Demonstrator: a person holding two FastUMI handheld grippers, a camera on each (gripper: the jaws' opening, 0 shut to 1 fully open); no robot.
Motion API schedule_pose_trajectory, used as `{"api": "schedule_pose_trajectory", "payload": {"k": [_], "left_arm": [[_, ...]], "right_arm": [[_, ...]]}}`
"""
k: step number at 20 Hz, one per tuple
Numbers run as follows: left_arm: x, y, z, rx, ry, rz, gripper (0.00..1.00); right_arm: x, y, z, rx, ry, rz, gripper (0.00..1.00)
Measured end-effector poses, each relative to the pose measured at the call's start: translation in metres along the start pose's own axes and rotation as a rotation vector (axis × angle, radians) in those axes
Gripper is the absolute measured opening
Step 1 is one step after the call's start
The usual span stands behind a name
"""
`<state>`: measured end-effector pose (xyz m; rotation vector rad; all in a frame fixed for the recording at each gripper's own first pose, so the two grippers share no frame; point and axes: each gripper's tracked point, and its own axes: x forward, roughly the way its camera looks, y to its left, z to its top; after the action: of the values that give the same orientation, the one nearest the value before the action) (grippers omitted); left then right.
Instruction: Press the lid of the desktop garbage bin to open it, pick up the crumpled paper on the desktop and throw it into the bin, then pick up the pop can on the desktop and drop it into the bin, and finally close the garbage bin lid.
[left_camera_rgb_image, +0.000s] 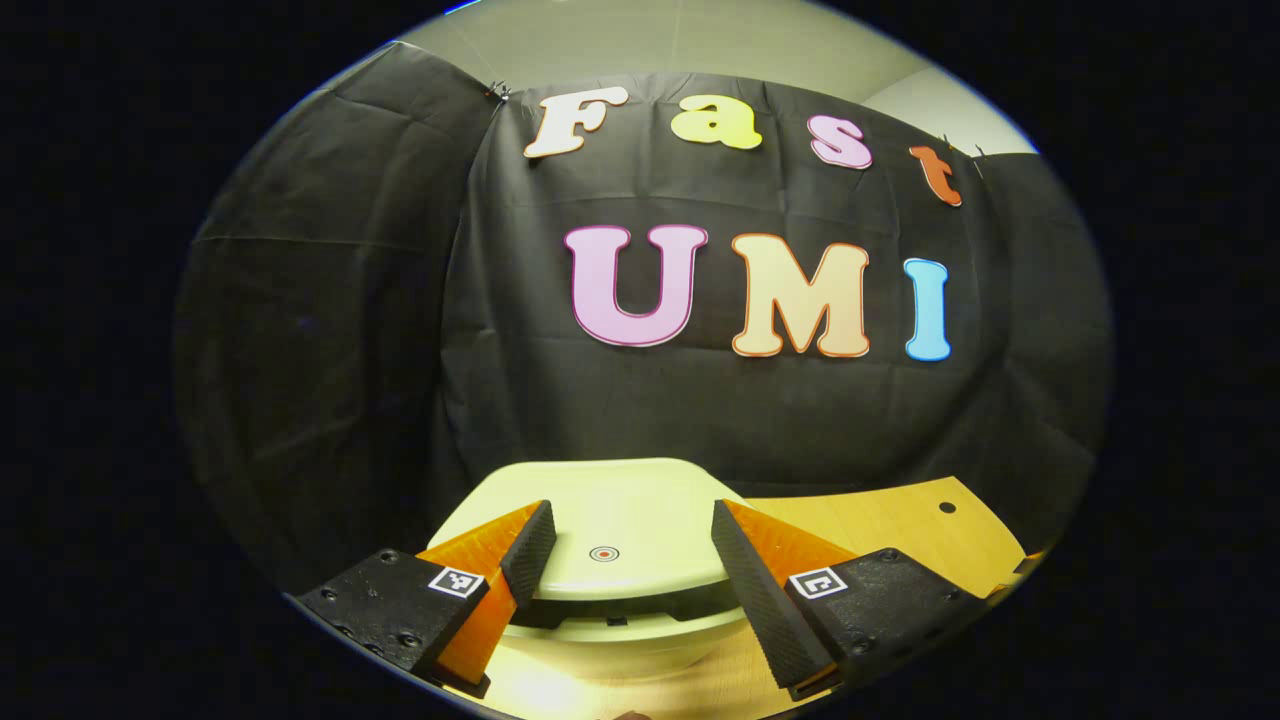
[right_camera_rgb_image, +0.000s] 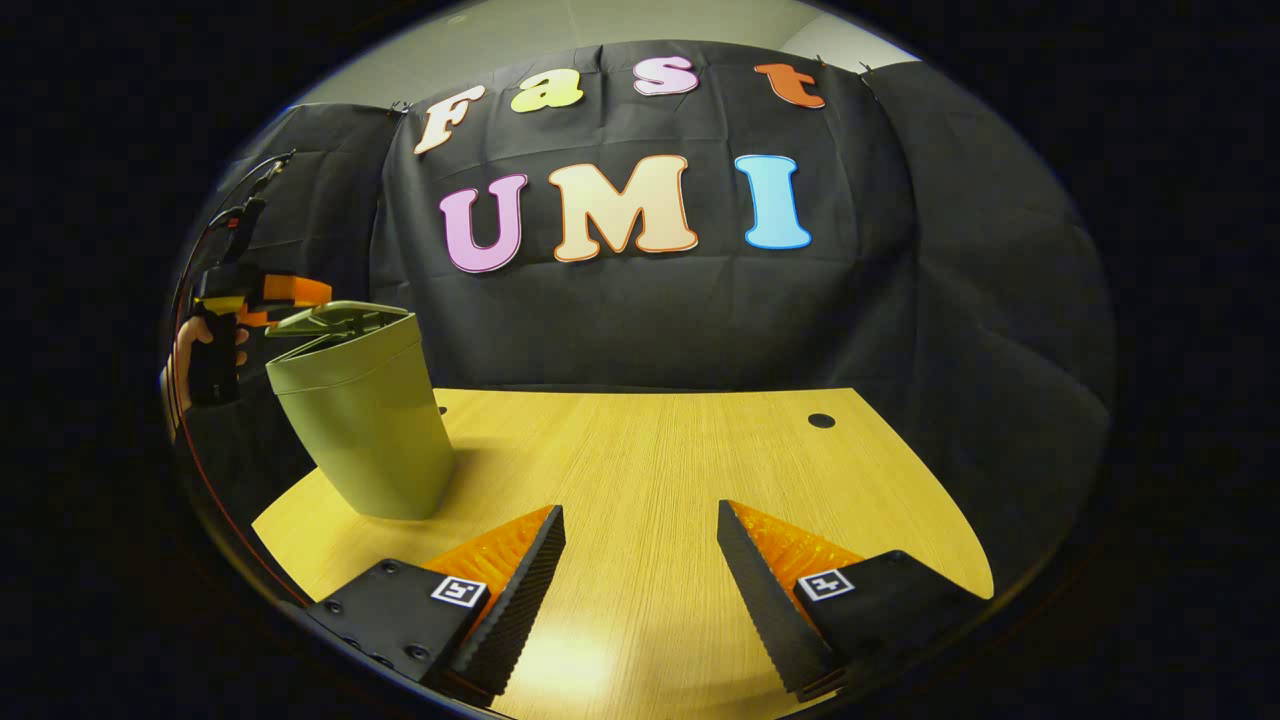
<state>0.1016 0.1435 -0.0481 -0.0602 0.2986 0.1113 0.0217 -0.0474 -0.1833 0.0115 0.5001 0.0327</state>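
L gripper (left_camera_rgb_image: 630, 530) is hovering over the garbage bin's lid (left_camera_rgb_image: 610, 520), fingers spread wide, gripping nothing; R gripper (right_camera_rgb_image: 640, 535) is sitting spread above the wooden desk (right_camera_rgb_image: 650, 450); bin (right_camera_rgb_image: 365, 420) is standing at the desk's far-left corner.

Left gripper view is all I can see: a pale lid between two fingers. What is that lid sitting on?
Observer: On a tall tapered bin, standing near the left end of the table.
Operator: Is the lid flat shut?
Observer: The right gripper view shows the lid from the side. It looks tilted up a little from the rim.
Operator: What holds these fingers?
Observer: A hand grips the left gripper by its handle, level with the lid.
Operator: And the other gripper?
Observer: The right gripper is open, low over bare table, well apart from the bin.
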Motion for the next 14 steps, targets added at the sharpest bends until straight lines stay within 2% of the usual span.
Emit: {"api": "schedule_pose_trajectory", "payload": {"k": [1,2,4,7,8,10,12,14], "left_arm": [[0.002,-0.002,-0.005,-0.004,0.011,-0.002,0.98],[0.003,-0.003,-0.012,-0.002,0.022,-0.002,0.92],[0.006,-0.006,-0.026,-0.002,0.056,-0.015,0.95],[0.007,-0.010,-0.028,0.056,0.029,-0.055,0.91],[0.009,-0.008,-0.029,0.050,0.025,-0.050,0.95],[0.009,-0.008,-0.032,0.025,0.058,-0.042,0.96],[0.006,-0.009,-0.037,-0.003,0.042,-0.055,0.96],[0.006,-0.011,-0.025,0.004,-0.021,-0.082,0.96]], "right_arm": [[0.000,-0.001,0.000,-0.005,0.001,-0.003,0.96],[0.001,-0.003,0.000,-0.007,0.000,-0.004,0.96],[0.003,-0.005,0.001,0.001,0.001,-0.002,0.96],[0.008,-0.006,0.001,0.003,0.004,0.001,0.97],[0.011,-0.007,0.001,0.006,0.008,0.002,0.97],[0.016,-0.005,0.003,0.018,0.012,0.010,0.97],[0.017,0.000,0.007,0.032,0.007,0.025,0.95],[0.019,0.006,0.012,0.038,0.001,0.042,0.97]]}}
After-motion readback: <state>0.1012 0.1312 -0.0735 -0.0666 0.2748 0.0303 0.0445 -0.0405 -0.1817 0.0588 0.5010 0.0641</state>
